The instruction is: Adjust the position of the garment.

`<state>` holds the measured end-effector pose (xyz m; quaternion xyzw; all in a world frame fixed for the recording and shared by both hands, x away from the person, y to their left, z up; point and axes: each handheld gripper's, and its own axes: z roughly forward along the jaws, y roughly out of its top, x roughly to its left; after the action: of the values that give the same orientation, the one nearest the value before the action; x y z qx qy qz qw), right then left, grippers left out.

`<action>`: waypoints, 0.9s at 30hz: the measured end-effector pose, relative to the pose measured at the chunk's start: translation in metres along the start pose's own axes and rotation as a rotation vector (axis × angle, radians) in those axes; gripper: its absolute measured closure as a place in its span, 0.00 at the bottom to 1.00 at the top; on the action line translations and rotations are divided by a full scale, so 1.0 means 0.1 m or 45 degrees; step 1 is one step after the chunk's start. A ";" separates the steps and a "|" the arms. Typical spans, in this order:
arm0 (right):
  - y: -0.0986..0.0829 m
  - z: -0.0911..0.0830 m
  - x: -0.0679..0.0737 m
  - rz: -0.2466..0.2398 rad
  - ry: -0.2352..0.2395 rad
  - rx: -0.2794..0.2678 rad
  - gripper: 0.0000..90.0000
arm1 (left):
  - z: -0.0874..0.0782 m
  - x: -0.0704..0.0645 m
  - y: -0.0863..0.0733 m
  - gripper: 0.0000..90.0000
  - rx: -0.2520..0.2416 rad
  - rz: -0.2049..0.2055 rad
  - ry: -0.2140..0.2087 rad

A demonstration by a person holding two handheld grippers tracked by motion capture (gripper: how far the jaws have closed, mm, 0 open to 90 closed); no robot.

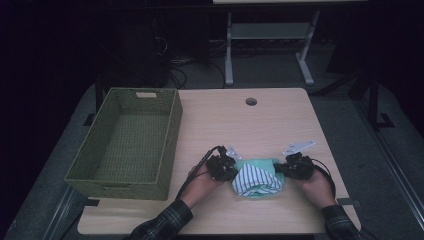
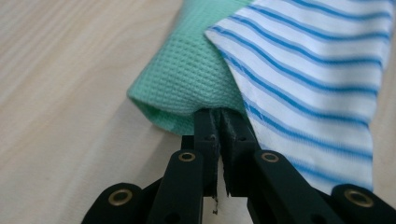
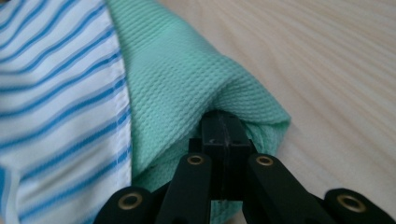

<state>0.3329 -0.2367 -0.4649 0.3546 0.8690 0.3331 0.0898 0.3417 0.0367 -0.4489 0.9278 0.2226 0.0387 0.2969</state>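
A: From the high view, where does it stand?

B: The green cloth (image 1: 260, 170) lies near the front edge of the table (image 1: 270, 120), right of the woven basket (image 1: 125, 142), with a striped cloth (image 1: 255, 179) draped over its near side. The left gripper (image 1: 231, 170) holds its left end, the right gripper (image 1: 283, 169) its right end. I'd judge this a fold or roll in progress, both ends pinched.

A: And the left gripper view?

B: The jaws are pressed together with the green cloth (image 2: 187, 79) caught at their tips; the striped cloth (image 2: 317, 74) overlaps it on the right. How much fabric sits between the jaws is hidden.

A: The right gripper view?

B: Much the same: jaws closed tight on a fold of green cloth (image 3: 187, 84), the striped cloth (image 3: 56, 88) to the left. The grip itself is buried in the fold.

A: The next move?

B: Probably lifting both ends evenly, perhaps left toward the basket, keeping the loose striped piece from sliding off. Whether the two cloths are joined I cannot tell, and the dim high view hides the layering.
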 end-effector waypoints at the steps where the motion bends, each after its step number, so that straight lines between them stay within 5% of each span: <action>1: -0.01 -0.01 0.02 0.000 0.003 0.004 1.00 | 0.00 0.02 0.00 0.95 0.000 -0.006 0.005; 9: 0.01 -0.17 0.06 -0.017 -0.021 -0.050 1.00 | -0.18 0.14 0.04 0.95 -0.065 -0.046 0.034; 15: 0.14 -0.28 -0.05 -0.006 -0.038 -0.127 1.00 | -0.37 -0.02 0.12 0.96 -0.171 -0.031 -0.046; 19: 0.22 -0.14 -0.11 0.001 -0.023 -0.121 1.00 | -0.33 -0.19 0.18 0.96 -0.196 -0.011 -0.108; 23: 0.27 -0.03 -0.13 -0.001 -0.021 -0.109 1.00 | -0.11 -0.42 0.24 0.96 -0.133 0.068 -0.159; 27: 0.28 0.03 -0.16 0.007 -0.004 -0.098 1.00 | 0.07 -0.53 0.21 0.96 -0.079 0.078 -0.177</action>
<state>0.3614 -0.2312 -0.4504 0.3538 0.8544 0.3660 0.1038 0.3035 -0.0053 -0.4394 0.9249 0.1717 -0.0100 0.3390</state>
